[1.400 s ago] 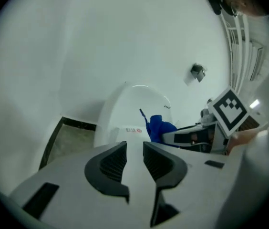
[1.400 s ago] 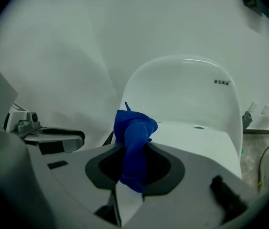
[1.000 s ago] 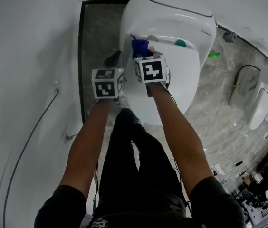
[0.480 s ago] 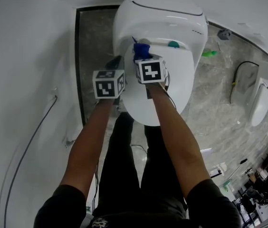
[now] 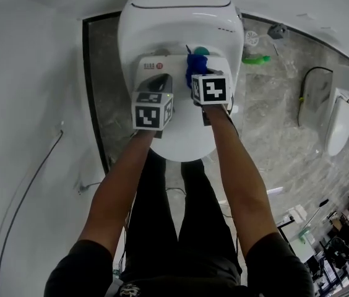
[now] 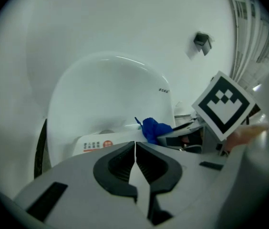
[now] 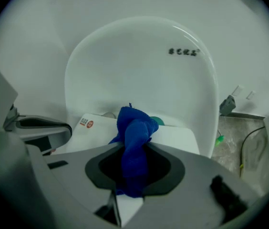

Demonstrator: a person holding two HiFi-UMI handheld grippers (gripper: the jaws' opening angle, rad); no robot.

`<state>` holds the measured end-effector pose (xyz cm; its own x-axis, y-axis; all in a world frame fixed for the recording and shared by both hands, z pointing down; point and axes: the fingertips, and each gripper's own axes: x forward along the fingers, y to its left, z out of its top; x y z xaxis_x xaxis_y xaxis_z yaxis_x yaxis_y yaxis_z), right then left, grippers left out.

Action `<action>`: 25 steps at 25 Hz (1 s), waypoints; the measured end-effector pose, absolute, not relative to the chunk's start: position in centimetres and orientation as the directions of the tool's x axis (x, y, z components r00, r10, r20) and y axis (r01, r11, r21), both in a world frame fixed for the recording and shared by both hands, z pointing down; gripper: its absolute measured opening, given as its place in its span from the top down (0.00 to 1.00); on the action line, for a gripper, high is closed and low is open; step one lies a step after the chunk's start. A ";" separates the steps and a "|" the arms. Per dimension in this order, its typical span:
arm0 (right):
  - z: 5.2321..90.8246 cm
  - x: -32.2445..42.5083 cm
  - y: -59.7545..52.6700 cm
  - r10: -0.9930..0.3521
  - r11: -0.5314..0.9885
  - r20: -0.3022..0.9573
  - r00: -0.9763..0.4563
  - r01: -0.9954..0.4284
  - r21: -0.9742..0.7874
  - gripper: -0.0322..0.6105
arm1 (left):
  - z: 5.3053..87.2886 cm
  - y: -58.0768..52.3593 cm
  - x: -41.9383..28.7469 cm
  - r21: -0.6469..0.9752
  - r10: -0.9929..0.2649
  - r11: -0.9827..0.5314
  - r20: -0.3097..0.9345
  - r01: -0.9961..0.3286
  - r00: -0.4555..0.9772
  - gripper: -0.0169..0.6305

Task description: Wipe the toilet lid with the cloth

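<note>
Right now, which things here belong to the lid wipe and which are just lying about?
Job:
- cloth, clamped in right tool
- toilet lid

Lying about:
- green item on floor
- white fixture at right

A grey marbled floor (image 5: 280, 135) meets a plain white wall (image 5: 26, 85) along a dark strip (image 5: 89, 91), a thin cable (image 5: 37, 173) runs down that wall, and at right a black cord (image 5: 302, 98) loops beside a spare white seat (image 5: 337, 129), with clutter (image 5: 332, 246) in the lower corner.
</note>
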<state>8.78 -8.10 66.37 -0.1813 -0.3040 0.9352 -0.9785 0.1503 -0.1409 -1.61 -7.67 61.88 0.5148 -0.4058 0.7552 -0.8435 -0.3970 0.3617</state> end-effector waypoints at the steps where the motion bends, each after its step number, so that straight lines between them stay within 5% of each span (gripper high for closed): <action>1: 66.4 9.8 -7.9 -0.307 0.141 0.935 -0.179 -0.980 -0.142 0.82 | 61.7 -7.5 -0.4 0.360 -0.399 -0.416 0.753 -0.835 0.523 0.95; 13: 66.3 17.5 -5.9 -0.316 0.043 0.920 -0.232 -0.972 -0.230 0.82 | 60.5 -5.8 6.6 0.391 -0.381 -0.430 0.738 -0.814 0.557 0.95; 25: 64.4 -3.2 -2.5 -0.240 0.214 0.846 -0.476 -0.876 -0.432 0.82 | 61.2 -4.4 -8.5 0.300 -0.490 -0.254 0.779 -0.919 0.390 0.95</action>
